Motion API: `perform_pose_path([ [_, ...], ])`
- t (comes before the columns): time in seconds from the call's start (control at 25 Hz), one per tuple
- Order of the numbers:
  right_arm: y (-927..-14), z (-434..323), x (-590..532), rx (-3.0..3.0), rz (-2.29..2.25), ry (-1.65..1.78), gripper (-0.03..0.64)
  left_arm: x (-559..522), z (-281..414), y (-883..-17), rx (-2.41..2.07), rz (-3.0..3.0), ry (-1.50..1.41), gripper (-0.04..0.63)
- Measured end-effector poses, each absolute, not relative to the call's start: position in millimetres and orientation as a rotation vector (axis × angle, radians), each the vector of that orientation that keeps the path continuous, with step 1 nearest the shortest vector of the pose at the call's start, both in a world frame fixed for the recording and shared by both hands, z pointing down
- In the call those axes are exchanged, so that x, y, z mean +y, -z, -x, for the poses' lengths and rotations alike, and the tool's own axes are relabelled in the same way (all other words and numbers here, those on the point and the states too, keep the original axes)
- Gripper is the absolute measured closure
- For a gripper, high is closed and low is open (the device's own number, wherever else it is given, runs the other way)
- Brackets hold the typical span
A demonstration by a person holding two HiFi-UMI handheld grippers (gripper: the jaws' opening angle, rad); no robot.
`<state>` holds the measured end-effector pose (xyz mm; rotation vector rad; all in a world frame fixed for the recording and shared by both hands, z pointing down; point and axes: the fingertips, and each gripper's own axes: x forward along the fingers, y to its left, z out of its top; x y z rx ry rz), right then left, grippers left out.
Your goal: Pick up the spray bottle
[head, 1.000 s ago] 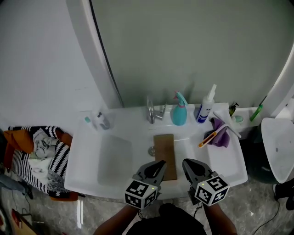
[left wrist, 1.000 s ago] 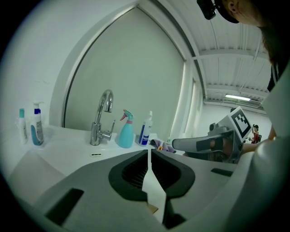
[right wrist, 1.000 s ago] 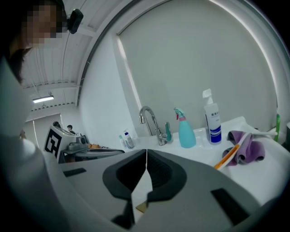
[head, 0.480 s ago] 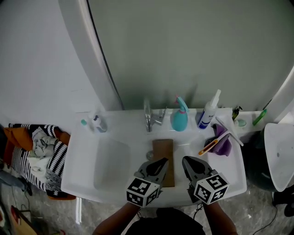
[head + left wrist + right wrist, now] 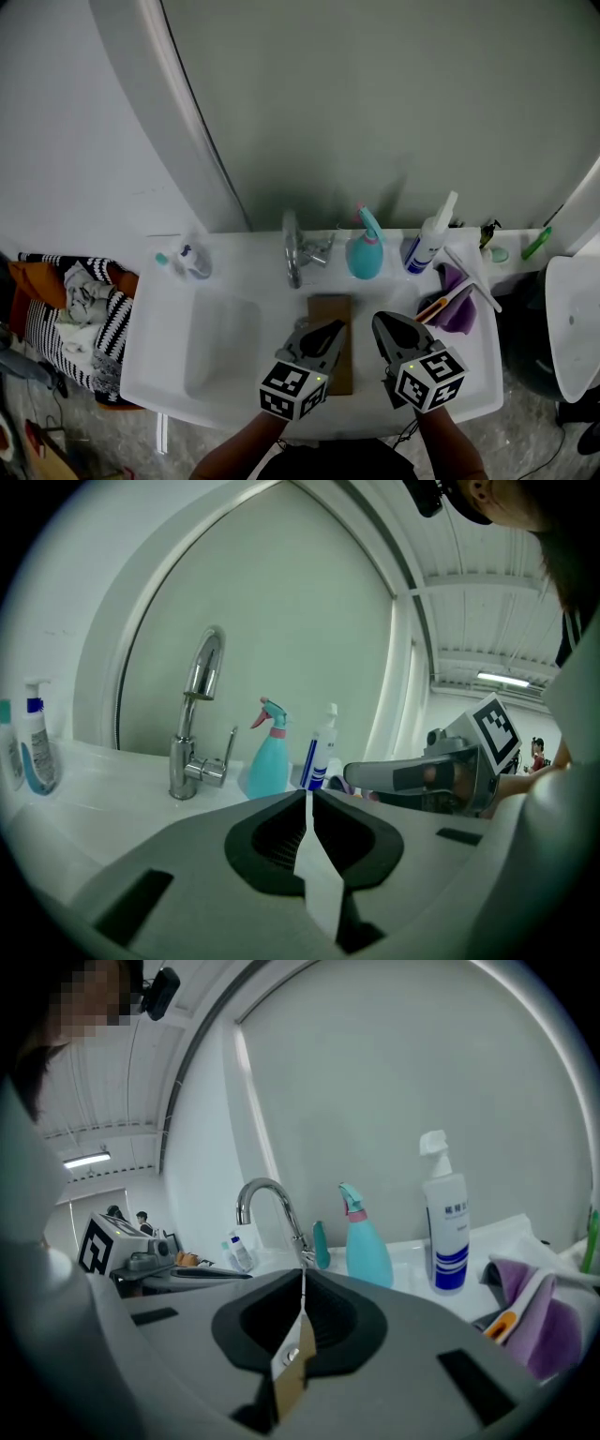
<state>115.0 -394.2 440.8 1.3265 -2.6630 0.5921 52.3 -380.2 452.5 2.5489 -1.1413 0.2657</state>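
A teal spray bottle [image 5: 365, 253] with a pink collar stands at the back of the white sink counter [image 5: 234, 255], right of the faucet; it also shows as the teal spray bottle [image 5: 269, 757] [image 5: 367, 1241] in both gripper views. A white spray bottle [image 5: 427, 246] [image 5: 447, 1232] with a blue label stands just right of it. My left gripper [image 5: 335, 328] [image 5: 308, 794] and right gripper [image 5: 378, 322] [image 5: 302, 1274] hover side by side over the front of the sink, well short of the bottles. Both are shut and hold nothing.
A chrome faucet [image 5: 292, 248] stands left of the teal bottle. A brown board [image 5: 330, 309] lies under my left gripper. A purple cloth [image 5: 459, 302] and an orange-handled brush [image 5: 433, 305] lie at right. Small bottles [image 5: 192, 261] stand at back left. Clothes [image 5: 80, 309] lie left of the sink.
Both grippers have moved forward over the sink toward the bottles, which now sit closer to them. Their jaws stay shut.
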Motion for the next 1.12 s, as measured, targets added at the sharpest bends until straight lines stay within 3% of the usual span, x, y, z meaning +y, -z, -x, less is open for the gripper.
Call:
perform_pose_path([
  [0.92,-456,-124,-492,-2.648,-1.405,-0.480,0.604,-458,-59,-465,-1.184,-2.555,-0.275,0.571],
  [1.0,-457,-124,-499,-2.648,-1.410,-0.477,0.498,-462,-61,-465,-1.182,-2.567,-0.273,0.571],
  [1.12,-458,-125,-511,-2.643,-1.428,-0.463,0.466,-467,-63,-466,-1.189,-2.579,-0.271,0.571],
])
